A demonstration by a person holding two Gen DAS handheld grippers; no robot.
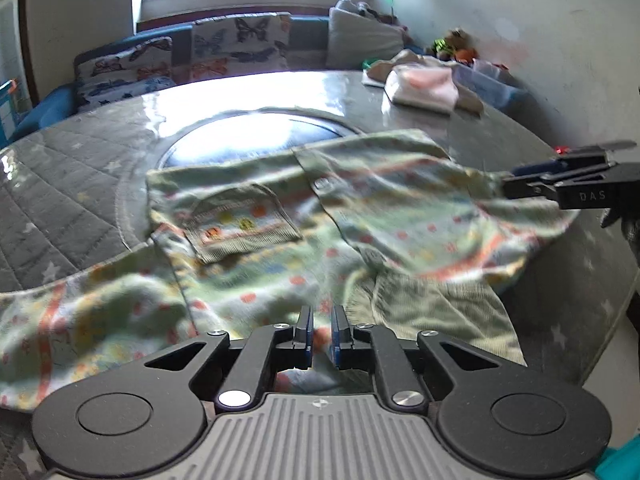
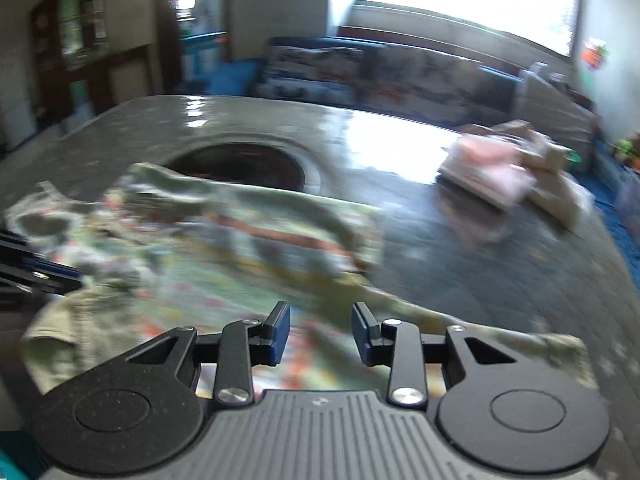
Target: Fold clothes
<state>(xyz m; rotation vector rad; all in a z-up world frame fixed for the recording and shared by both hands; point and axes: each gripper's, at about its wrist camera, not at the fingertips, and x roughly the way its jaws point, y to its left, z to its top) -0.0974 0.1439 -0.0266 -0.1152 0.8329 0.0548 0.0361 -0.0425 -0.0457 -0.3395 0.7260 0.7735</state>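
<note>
From my right wrist camera nearly everything smears: the patterned garment [image 2: 240, 248] is streaked, its print unreadable, and the folded stack [image 2: 492, 176] is a pink-and-cream blur. In the left wrist view my right gripper [image 1: 510, 182] is cut off by the frame edge, and my own gripper body hides the garment's near hem
</note>
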